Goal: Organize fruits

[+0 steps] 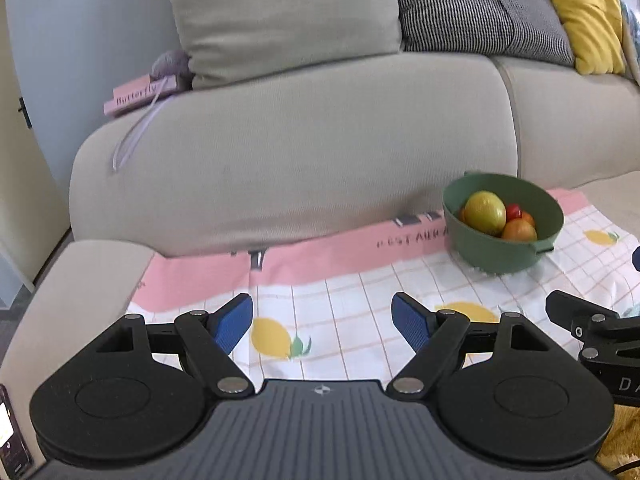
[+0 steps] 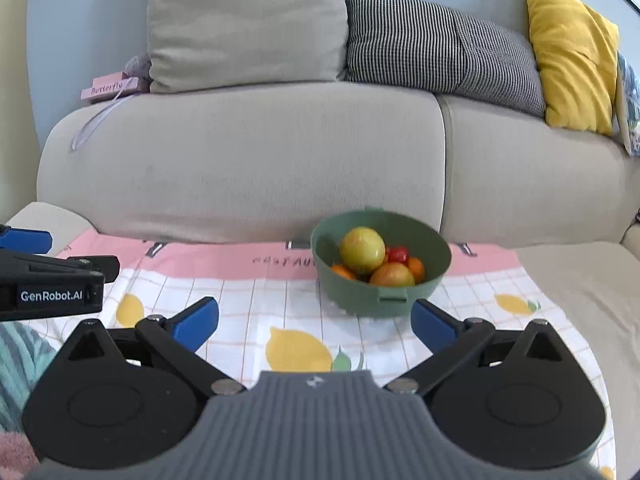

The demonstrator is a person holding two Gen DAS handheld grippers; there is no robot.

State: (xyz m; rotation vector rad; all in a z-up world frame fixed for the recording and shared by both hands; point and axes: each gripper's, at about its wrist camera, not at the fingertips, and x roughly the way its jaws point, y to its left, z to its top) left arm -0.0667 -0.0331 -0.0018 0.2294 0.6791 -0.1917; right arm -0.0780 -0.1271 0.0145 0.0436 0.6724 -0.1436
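A green bowl [image 2: 424,252] stands on the lemon-print cloth [image 2: 248,304] near the sofa's front. In it lie a yellow-green apple [image 2: 362,250], a reddish-orange fruit [image 2: 392,275], small oranges and a red fruit [image 2: 398,255]. My right gripper [image 2: 316,322] hovers just in front of the bowl, open and empty. In the left wrist view the bowl [image 1: 548,210] sits to the far right, and my left gripper [image 1: 322,320] is open wide over bare cloth [image 1: 348,304] with nothing between its blue pads [image 1: 410,324]. Part of the right gripper's body shows at that view's right edge.
A beige sofa [image 2: 240,160] rises right behind the cloth, with grey [image 2: 244,20], striped [image 2: 420,44] and yellow cushions [image 2: 568,52]. A pink "Butterfly" box [image 2: 108,88] rests on the sofa's back at left. The left gripper's body [image 2: 48,280] reaches in from the right wrist view's left edge.
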